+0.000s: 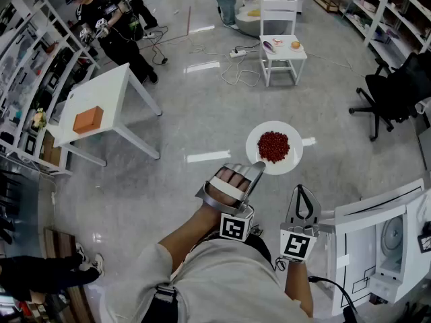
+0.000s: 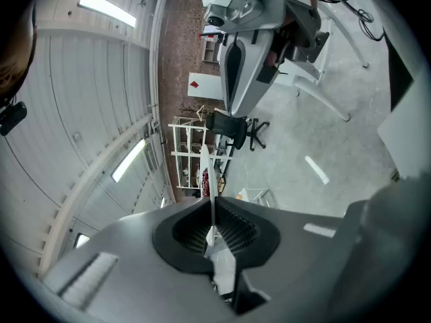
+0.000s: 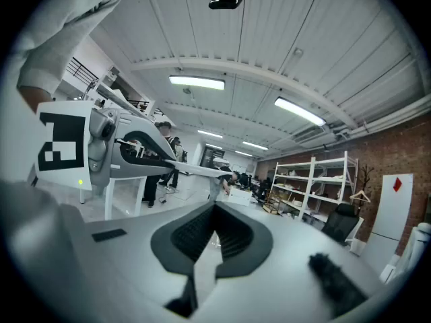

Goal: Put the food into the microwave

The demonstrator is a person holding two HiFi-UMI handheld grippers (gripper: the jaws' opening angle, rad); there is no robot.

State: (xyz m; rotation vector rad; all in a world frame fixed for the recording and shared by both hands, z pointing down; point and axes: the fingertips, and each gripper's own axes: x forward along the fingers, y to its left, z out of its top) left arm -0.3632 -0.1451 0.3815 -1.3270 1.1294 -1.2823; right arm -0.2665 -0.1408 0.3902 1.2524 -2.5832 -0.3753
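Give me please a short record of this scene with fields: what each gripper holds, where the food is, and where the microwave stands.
left gripper: fingers shut on the rim of the plate
plate: white, round, carried above the floor
food: a red heap in the middle of the plate
right gripper: fingers together, nothing between them
microwave: white, at the person's right, beside the right gripper; the plate is not yet in it
table: white, far left, with an orange box on it

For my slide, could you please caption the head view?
Left claw grips the rim of a white plate of red food above the grey floor.
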